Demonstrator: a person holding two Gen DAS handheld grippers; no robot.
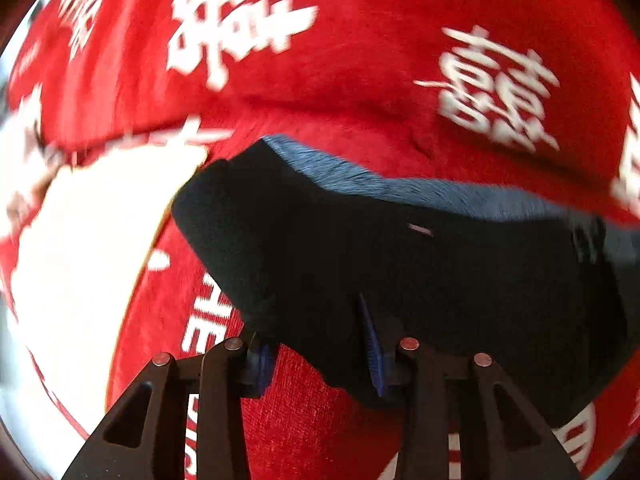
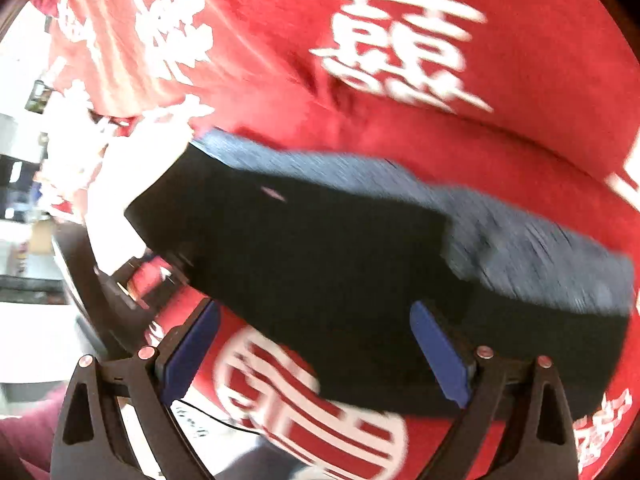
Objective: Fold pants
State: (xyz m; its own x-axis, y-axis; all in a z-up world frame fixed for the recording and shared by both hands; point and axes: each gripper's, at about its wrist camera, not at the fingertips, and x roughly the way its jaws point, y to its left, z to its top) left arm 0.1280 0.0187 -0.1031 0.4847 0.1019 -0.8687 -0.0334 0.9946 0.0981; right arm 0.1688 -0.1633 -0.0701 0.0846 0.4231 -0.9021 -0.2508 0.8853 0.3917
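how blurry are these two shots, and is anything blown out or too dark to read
Left wrist: motion blur smears the white characters on the red cloth; the white patch at left is blown out; the pants are near black with little detail. Right wrist: heavier blur on the pants and cloth; the background at left is overexposed. Both show fisheye bending.

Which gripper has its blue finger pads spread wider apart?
The right gripper: its pads sit wide apart before the dark pants; the left gripper's stand closer.
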